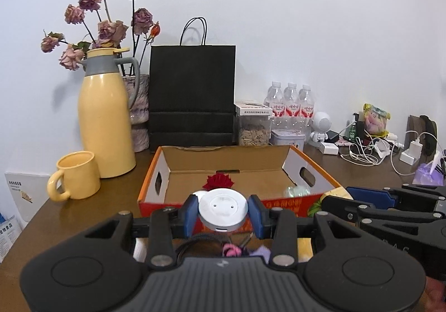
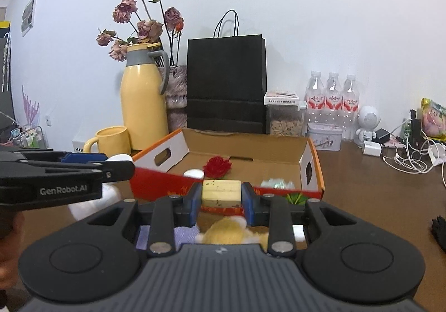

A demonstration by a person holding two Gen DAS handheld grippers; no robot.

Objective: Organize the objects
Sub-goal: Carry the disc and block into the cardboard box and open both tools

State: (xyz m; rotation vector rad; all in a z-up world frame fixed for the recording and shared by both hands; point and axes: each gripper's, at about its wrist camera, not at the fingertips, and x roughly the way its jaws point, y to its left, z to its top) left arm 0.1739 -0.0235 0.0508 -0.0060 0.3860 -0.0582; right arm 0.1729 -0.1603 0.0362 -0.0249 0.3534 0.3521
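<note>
My left gripper (image 1: 223,214) is shut on a round white disc-shaped device (image 1: 223,207), held above the near wall of an open cardboard box (image 1: 156,172) with red and orange sides. My right gripper (image 2: 221,197) is shut on a pale yellow rectangular block (image 2: 221,192), also in front of the box (image 2: 312,161). Inside the box lie a red fabric flower (image 2: 217,166), a small white round thing (image 2: 193,173) and a clear crinkled packet (image 2: 277,183). The right gripper's arm (image 1: 390,200) shows at the right of the left wrist view; the left gripper's arm (image 2: 64,170) shows at the left of the right wrist view.
A yellow mug (image 1: 75,175), a yellow thermos jug (image 1: 104,114), dried roses (image 1: 111,19) and a black paper bag (image 1: 192,94) stand behind the box. To the right are a seed jar (image 1: 253,128), water bottles (image 1: 291,103), a tin (image 1: 287,138), a white robot figure (image 1: 320,124) and tangled chargers (image 1: 370,150). Loose items lie under the grippers.
</note>
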